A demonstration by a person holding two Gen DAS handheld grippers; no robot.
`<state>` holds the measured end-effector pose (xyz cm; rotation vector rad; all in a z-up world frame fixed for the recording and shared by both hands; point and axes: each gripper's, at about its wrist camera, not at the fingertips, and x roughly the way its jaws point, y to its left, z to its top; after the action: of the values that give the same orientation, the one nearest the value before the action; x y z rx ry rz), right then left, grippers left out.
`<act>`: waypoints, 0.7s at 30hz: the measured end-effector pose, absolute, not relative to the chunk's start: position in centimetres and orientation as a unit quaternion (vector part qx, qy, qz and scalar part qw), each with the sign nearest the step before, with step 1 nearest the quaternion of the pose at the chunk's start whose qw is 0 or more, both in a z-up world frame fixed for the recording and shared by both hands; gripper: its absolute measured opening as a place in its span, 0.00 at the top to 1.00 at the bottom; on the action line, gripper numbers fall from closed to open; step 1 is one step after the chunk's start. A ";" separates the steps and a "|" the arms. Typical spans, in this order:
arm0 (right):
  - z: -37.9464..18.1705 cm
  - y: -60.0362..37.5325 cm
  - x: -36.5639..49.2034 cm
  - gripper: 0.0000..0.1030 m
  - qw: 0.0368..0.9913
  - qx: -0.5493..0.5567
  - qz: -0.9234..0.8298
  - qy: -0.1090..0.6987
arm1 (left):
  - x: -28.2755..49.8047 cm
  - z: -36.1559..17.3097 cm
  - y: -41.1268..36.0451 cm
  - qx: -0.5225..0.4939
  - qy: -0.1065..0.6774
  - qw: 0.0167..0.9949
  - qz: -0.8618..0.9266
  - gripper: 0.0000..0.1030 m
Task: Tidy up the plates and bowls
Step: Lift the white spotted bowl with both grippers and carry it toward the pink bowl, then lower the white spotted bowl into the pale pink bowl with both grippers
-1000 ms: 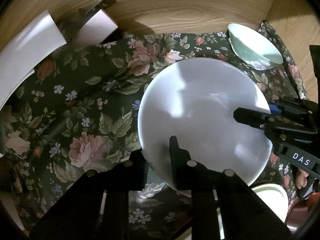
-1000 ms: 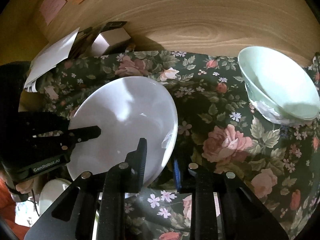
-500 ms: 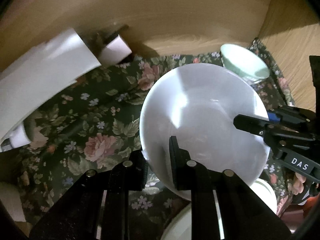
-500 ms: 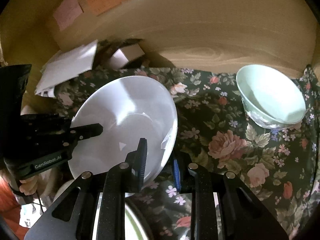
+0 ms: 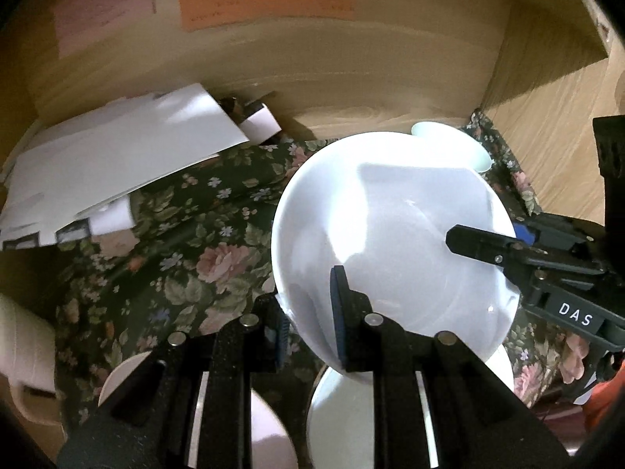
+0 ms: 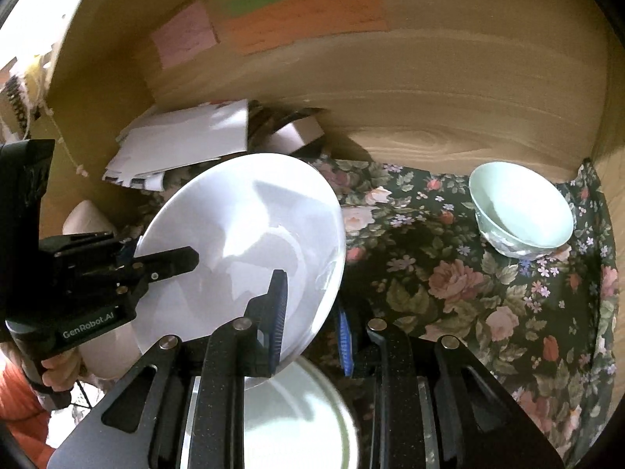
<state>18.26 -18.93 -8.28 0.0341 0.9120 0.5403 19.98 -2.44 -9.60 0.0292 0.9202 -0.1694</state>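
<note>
A large white plate hangs tilted above the dark floral cloth. My left gripper is shut on its near-left rim, one finger above and one below. My right gripper is shut on the opposite rim. Each gripper shows in the other's view: the right gripper at the plate's right, the left gripper at its left. A mint-green bowl stands upright on the cloth in the far right corner, partly hidden behind the plate in the left wrist view.
Under the held plate lies another white plate, with a pale pink dish beside it. White papers and a small box are heaped at the back left. Wooden walls with coloured notes close the back and right. A hand grips the left tool.
Both grippers have risen with the white plate between them. The cloth and green bowl look farther away, the wall notes have come into view, and the lower plate now shows beneath.
</note>
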 end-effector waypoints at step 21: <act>-7.3 -12.4 13.4 0.80 0.852 -0.013 0.314 0.420 | 11.2 -8.4 4.2 -0.031 0.409 0.911 -0.036 0.82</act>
<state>13.35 -12.40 -7.26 -0.0272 0.8836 0.6610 11.23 4.17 -8.40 -0.0635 0.8440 -0.0737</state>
